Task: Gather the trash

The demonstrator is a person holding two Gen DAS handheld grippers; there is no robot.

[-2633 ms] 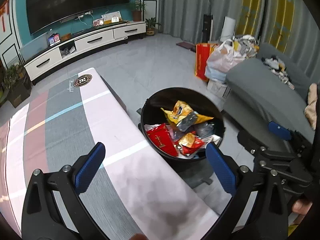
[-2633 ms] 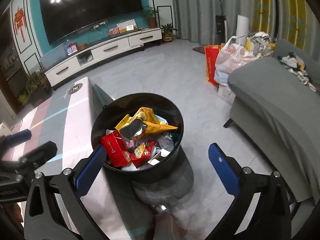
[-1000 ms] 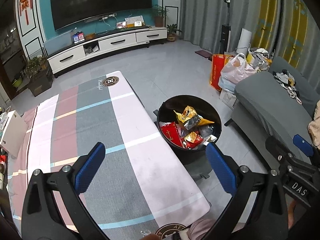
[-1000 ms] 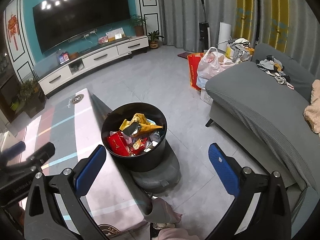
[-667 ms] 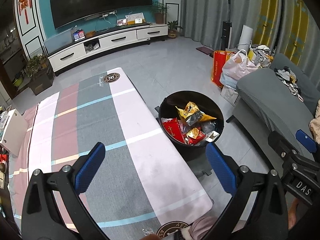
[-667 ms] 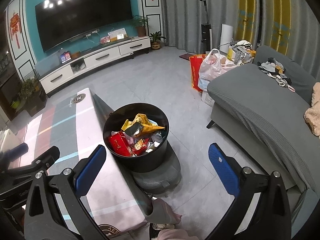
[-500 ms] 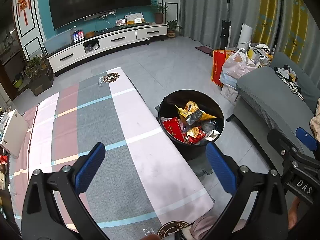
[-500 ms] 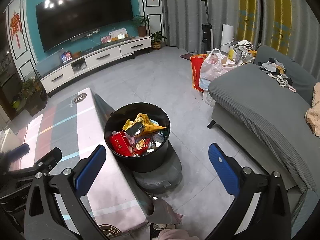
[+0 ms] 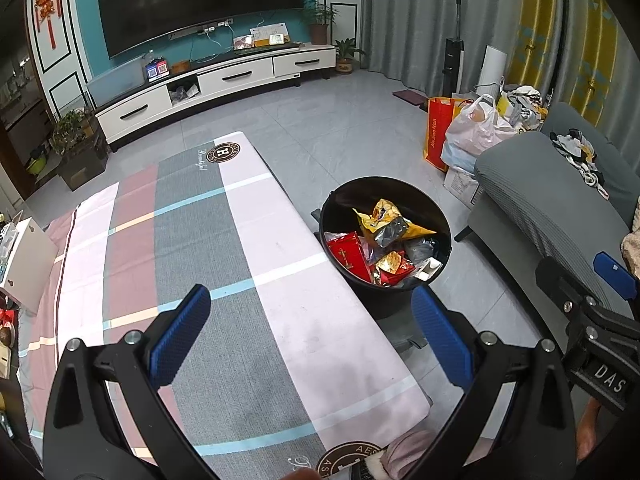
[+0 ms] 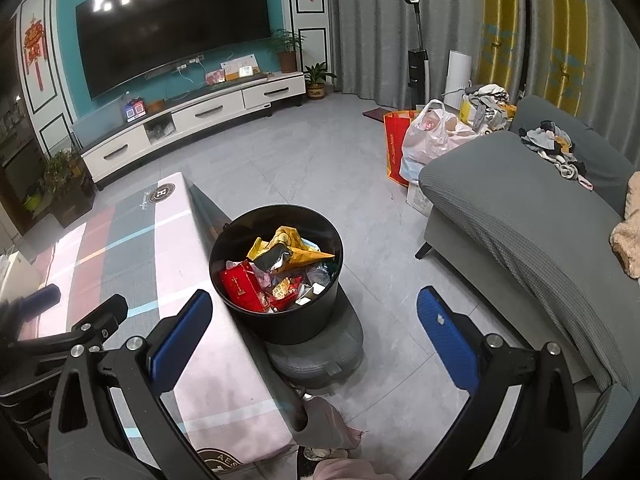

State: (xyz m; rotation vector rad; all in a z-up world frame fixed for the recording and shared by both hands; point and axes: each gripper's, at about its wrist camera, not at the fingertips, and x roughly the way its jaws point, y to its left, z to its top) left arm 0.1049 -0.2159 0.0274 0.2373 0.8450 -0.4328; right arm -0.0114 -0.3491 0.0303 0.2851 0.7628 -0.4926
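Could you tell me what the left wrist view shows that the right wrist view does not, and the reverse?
Only the left wrist view shows the white box at the table's far left edge. Only the right wrist view shows the grey base under the black bin. Both show the bin full of wrappers, the striped table, the grey sofa, and both grippers' jaws wide open and empty.

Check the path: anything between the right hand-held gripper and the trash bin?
Nothing visible. The right hand-held gripper is open and empty, and the bin sits ahead and below it, beside the table, its top uncovered.
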